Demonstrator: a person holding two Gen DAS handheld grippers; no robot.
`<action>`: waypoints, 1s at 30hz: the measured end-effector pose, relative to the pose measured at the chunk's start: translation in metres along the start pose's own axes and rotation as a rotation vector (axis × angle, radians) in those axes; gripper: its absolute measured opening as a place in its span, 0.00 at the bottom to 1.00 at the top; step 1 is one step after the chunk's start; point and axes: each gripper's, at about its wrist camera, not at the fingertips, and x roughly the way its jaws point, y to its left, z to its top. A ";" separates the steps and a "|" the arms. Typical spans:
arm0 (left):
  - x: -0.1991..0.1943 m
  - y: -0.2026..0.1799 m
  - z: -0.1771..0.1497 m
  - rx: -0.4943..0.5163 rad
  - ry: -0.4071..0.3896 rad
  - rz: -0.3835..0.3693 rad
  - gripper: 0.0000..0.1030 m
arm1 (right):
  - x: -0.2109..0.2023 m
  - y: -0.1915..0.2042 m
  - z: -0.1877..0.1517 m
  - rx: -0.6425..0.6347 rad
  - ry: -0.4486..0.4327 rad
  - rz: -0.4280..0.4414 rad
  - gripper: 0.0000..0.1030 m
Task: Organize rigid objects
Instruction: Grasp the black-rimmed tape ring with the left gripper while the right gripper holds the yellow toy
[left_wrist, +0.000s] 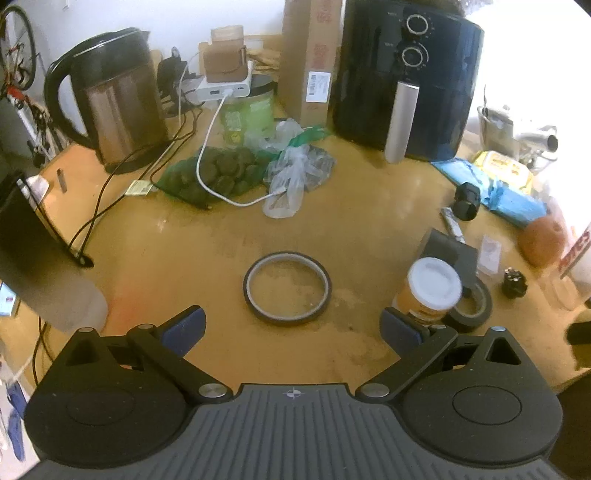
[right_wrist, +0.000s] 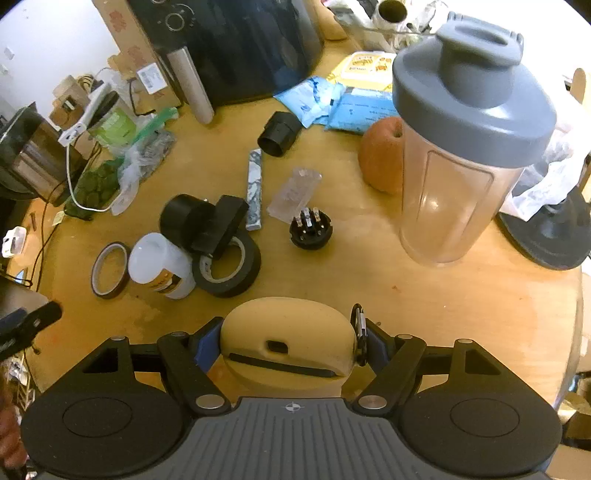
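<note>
My right gripper (right_wrist: 290, 345) is shut on a tan oval case (right_wrist: 288, 332) with a black carabiner at its right end, held above the wooden table. My left gripper (left_wrist: 293, 326) stands open with nothing between its blue pads, just short of a thin brown tape ring (left_wrist: 287, 288) lying flat. Beside that ring (right_wrist: 110, 269) stand a white-lidded orange jar (left_wrist: 430, 291) (right_wrist: 162, 267) and a black tape roll (left_wrist: 472, 308) (right_wrist: 227, 267) with a black block resting on it. A small black round plug (right_wrist: 310, 229) and a patterned stick (right_wrist: 255, 190) lie farther out.
A lidded shaker bottle (right_wrist: 465, 147) and an apple (right_wrist: 380, 158) stand at the right. At the back are a black air fryer (left_wrist: 406, 81), a kettle (left_wrist: 114, 99), a cardboard box (left_wrist: 310, 59), bags and a white cable (left_wrist: 210, 162). Blue packets (right_wrist: 343, 103) lie near the fryer.
</note>
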 end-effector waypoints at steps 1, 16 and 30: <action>0.004 0.000 0.002 0.019 -0.004 0.007 1.00 | -0.003 0.000 0.000 -0.007 -0.003 0.004 0.76; 0.081 0.018 -0.002 0.135 0.108 -0.056 1.00 | -0.029 -0.003 -0.002 0.018 -0.032 0.032 0.76; 0.113 0.029 -0.002 0.129 0.089 -0.107 1.00 | -0.040 -0.016 -0.009 0.081 -0.035 -0.005 0.76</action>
